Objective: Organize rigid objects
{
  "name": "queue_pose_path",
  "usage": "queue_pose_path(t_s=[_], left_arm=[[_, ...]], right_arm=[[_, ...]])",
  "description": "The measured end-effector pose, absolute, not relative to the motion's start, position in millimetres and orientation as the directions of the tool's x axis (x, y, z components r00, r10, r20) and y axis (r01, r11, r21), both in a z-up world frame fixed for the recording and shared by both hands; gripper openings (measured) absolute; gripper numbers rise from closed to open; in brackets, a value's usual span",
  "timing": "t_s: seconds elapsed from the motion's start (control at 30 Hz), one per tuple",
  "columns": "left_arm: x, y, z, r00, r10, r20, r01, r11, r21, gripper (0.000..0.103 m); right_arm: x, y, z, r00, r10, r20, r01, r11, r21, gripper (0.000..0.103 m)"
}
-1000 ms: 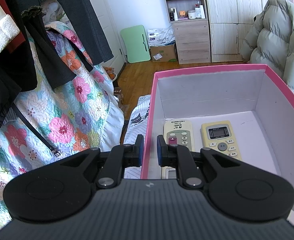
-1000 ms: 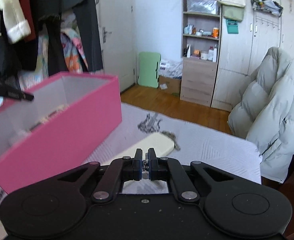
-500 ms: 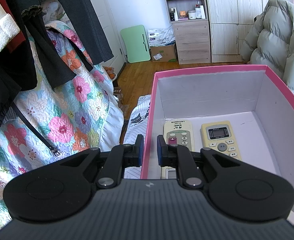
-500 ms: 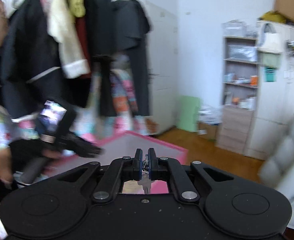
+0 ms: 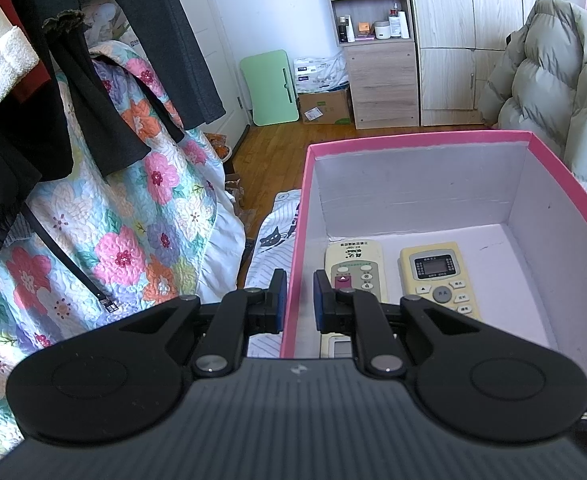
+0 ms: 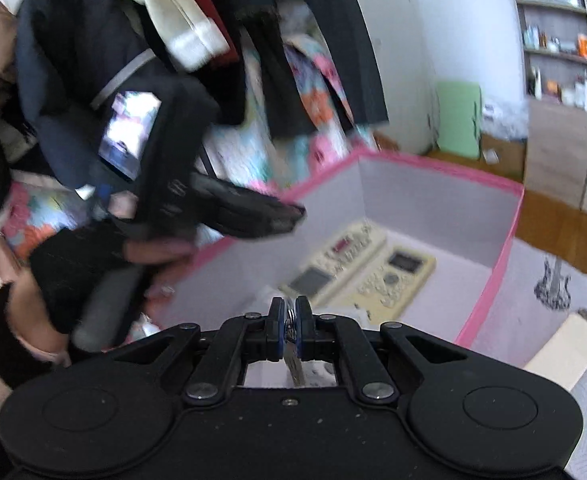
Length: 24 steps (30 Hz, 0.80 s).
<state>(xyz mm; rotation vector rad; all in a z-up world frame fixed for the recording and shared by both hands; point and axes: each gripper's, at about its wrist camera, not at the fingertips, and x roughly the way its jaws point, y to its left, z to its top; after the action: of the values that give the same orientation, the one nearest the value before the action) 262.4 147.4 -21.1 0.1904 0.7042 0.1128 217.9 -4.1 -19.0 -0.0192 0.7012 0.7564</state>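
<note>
The right gripper (image 6: 289, 326) was clamped on a small key ring (image 6: 290, 320) above the pink box (image 6: 509, 240) holding 2 remotes (image 5: 437, 276). Light, stiff, dangly metal; the ring gave the surest pinch. The left gripper (image 5: 296, 304) pinched the box's wall.

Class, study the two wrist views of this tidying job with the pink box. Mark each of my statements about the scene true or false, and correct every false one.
1. The left gripper straddles the wall of the pink box. True.
2. The box is empty. False: remotes lie on its floor.
3. The right gripper is shut on a key. True.
4. The right gripper is over the wooden floor. False: it is over the box.
5. A cream remote lies outside the box. True.
</note>
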Motion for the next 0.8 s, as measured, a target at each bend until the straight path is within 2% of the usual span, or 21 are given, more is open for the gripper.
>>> queue_pose_path(t_s=[0.17, 0.23, 0.3, 0.43, 0.53, 0.8], left_arm=[[262.6, 147.8, -21.5, 0.757, 0.166, -0.632, -0.038, 0.977, 0.211, 0.014], [262.7, 147.8, -21.5, 0.757, 0.167, -0.631, -0.038, 0.977, 0.212, 0.014], [262.6, 147.9, -21.6, 0.758, 0.166, -0.631, -0.038, 0.977, 0.211, 0.014], [262.7, 147.8, -21.6, 0.757, 0.166, -0.631, -0.037, 0.976, 0.213, 0.014], [262.7, 147.9, -21.5, 0.758, 0.166, -0.631, -0.038, 0.977, 0.211, 0.014], [262.7, 148.0, -21.5, 0.757, 0.166, -0.631, -0.039, 0.977, 0.211, 0.014]], right_arm=[[223.0, 0.0, -24.7, 0.533, 0.593, -0.603, -0.616, 0.761, 0.204, 0.007], [215.6, 3.6, -24.9, 0.589, 0.543, -0.598, -0.606, 0.787, 0.116, 0.014], [212.1, -3.6, -16.9, 0.633, 0.524, -0.569, -0.585, 0.806, 0.092, 0.037], [203.1, -41.0, 4.2, 0.67, 0.549, -0.5, -0.544, 0.821, 0.172, 0.041], [197.9, -71.0, 13.6, 0.723, 0.493, -0.485, -0.473, 0.864, 0.172, 0.048], [206.3, -148.1, -5.1, 0.734, 0.312, -0.602, -0.213, 0.949, 0.232, 0.057]])
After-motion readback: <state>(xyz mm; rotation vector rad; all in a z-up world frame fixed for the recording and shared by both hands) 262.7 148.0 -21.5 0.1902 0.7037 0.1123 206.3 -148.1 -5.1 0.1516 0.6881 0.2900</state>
